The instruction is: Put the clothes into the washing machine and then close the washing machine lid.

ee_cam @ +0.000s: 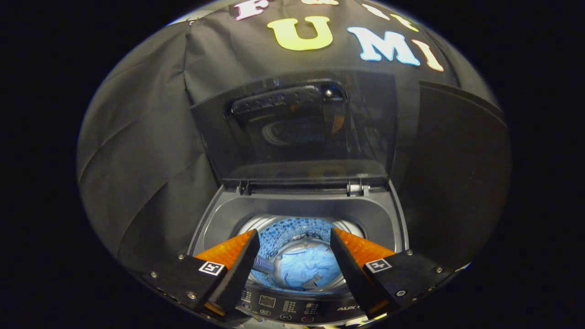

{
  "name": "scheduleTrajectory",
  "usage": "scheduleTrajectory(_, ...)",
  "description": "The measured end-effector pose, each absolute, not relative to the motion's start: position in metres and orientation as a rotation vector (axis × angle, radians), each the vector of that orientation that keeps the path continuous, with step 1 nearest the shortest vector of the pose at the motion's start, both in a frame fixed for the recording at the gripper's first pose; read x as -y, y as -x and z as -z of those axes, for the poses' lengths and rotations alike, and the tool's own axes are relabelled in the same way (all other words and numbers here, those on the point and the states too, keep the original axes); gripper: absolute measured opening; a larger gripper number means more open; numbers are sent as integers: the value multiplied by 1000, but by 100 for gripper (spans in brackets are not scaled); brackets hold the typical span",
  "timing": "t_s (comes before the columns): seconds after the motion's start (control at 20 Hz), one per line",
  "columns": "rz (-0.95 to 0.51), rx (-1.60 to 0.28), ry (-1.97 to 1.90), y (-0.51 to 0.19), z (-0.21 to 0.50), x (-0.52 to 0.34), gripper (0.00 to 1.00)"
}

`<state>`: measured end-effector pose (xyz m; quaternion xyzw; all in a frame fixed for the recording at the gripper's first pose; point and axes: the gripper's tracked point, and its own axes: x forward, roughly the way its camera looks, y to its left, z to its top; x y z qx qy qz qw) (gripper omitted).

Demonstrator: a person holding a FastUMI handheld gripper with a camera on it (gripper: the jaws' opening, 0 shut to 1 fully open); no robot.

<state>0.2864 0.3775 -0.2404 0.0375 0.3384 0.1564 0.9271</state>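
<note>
My orange-and-black two-finger gripper (295, 256) hangs released, empty. The crumpled pale-blue clothes (307, 270) lie inside the small grey top-loading washing machine (299, 208), between my fingers. Loading looks done; next I'd reach for the upright dark translucent lid (297, 132) at twelve o'clock and swing it down.

Staged recording booth, not a lived-in laundry room: black cloth wall (146, 151) drapes closely behind and beside a small top-loading washing machine (297, 210), its lid (297, 132) raised against the cloth, control panel (283, 306) nearest.
</note>
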Motion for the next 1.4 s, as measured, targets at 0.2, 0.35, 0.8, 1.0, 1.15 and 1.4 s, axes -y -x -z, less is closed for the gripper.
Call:
scheduleTrajectory(0.2,-318,-499,-41,-311,179,-377,96)
scheduleTrajectory(0.35,-297,-366,-50,-325,143,-378,95)
scheduleTrajectory(0.8,-209,-182,-95,-405,85,-391,96)
scheduleTrajectory(1.0,-180,-168,-103,-443,76,-406,95)
scheduleTrajectory(1.15,-173,-181,-95,-474,76,-421,95)
scheduleTrajectory(1.4,-139,-275,-106,-511,104,-429,96)
